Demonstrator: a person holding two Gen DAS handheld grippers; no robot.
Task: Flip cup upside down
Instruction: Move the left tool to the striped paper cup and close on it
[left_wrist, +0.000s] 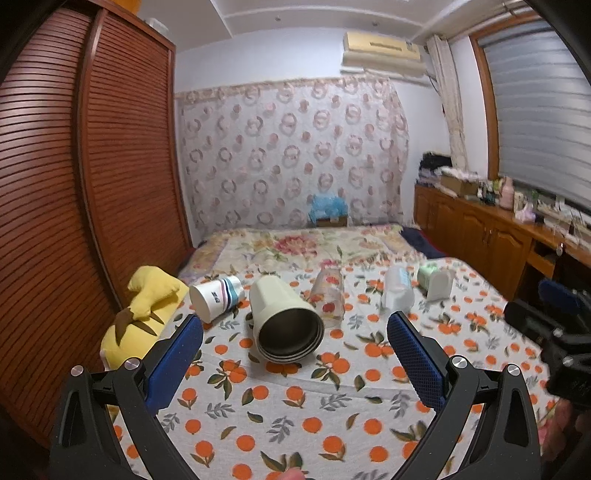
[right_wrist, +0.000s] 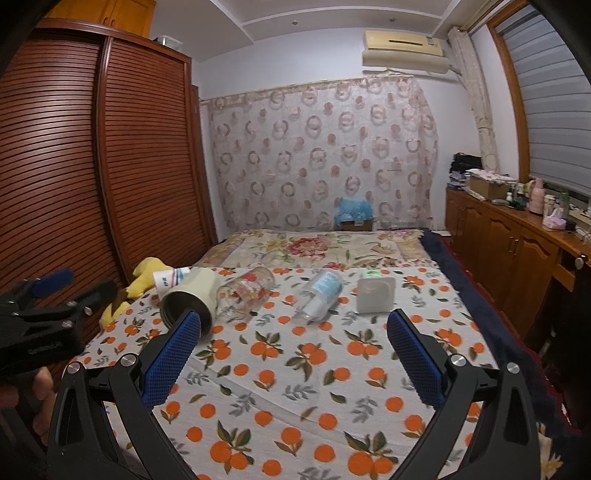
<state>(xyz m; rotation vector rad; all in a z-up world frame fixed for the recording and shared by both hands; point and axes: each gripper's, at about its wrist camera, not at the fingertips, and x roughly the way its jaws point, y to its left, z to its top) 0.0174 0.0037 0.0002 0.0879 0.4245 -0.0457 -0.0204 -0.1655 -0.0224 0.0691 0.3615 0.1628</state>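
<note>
Several cups lie on their sides in a row on the orange-print bedspread (left_wrist: 295, 406). A cream cup with a steel inside (left_wrist: 284, 317) faces my left gripper (left_wrist: 295, 325), which is open and empty just short of it. A white striped paper cup (left_wrist: 216, 297), a printed glass (left_wrist: 328, 295), a clear plastic cup (left_wrist: 399, 291) and a white cup (left_wrist: 437, 282) lie beside it. My right gripper (right_wrist: 293, 325) is open and empty, short of the clear plastic cup (right_wrist: 319, 295), with the glass (right_wrist: 245, 291), cream cup (right_wrist: 192, 299) and white cup (right_wrist: 375, 295) around it.
A yellow plush toy (left_wrist: 144, 314) lies at the bed's left edge by the wooden wardrobe (left_wrist: 74, 184). A wooden sideboard (right_wrist: 517, 258) with clutter runs along the right. A floral blanket (right_wrist: 314, 247) covers the far end of the bed.
</note>
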